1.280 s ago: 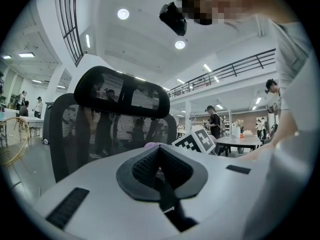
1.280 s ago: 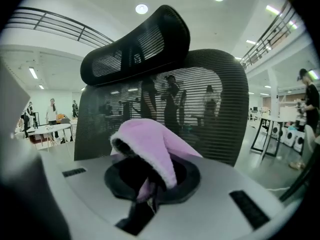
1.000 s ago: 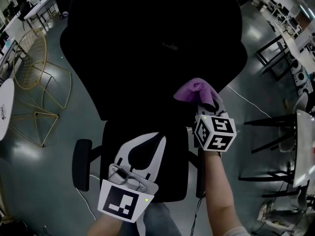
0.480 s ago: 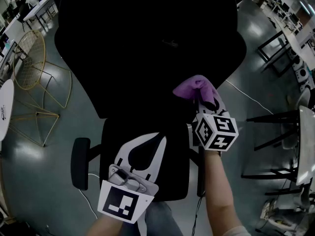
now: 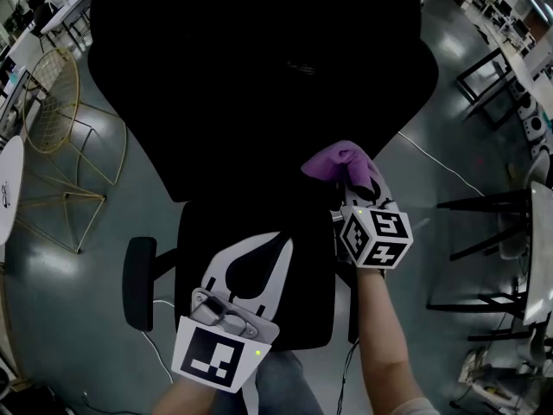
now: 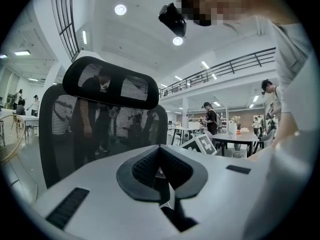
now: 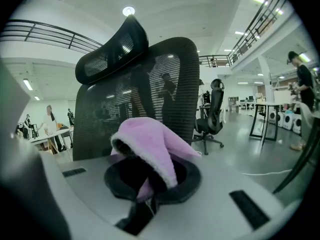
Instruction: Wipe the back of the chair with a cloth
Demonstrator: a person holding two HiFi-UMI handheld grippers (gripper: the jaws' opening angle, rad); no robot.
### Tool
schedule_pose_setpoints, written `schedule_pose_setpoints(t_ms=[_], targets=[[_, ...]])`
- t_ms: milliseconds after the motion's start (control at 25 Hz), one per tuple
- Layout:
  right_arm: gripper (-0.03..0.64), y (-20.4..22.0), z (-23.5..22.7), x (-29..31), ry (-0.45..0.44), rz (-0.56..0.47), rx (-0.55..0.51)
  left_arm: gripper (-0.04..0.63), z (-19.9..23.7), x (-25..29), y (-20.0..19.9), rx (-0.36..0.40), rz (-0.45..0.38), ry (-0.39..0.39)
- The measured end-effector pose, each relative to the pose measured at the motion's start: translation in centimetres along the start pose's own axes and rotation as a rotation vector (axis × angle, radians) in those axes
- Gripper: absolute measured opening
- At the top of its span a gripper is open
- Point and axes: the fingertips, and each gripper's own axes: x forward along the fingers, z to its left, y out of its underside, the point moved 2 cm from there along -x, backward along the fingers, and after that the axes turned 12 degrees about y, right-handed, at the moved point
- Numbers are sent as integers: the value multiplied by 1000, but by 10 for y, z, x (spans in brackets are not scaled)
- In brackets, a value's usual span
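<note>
Holding the purple cloth [image 7: 150, 139] in your right tool [image 7: 149, 186], you have its jaws pinched on a fold of the fabric, and the rest bunches up over the tips in a soft hump. From the head view, the cloth sits at the lower right part of the black chair back [image 5: 251, 76], close to its right edge. The right tool is angled up and away from you toward the mesh. Whether the cloth actually presses on the mesh cannot be told, since the back is too dark there. In the right gripper view the mesh back rises just beyond the cloth, with the headrest [image 7: 112, 51] tilted above it. Your left tool [image 5: 270, 242] is held nearer to you and to the left of the right one, over the dark chair seat [image 5: 259, 309]. Its jaws are pressed together with nothing between them, and they point at the chair back. An armrest [image 5: 138, 271] sticks out on the left of the seat. Farther left, a gold wire chair [image 5: 54, 102] stands on the grey floor [image 5: 130, 197], well apart from the black chair.
</note>
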Motion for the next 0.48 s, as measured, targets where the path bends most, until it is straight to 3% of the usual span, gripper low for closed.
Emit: schedule_pose_setpoints(t_ms=[480], targets=[[44,-3,22,6,-38,5,-65,12,12,-13,-2,-5,-8,-32]])
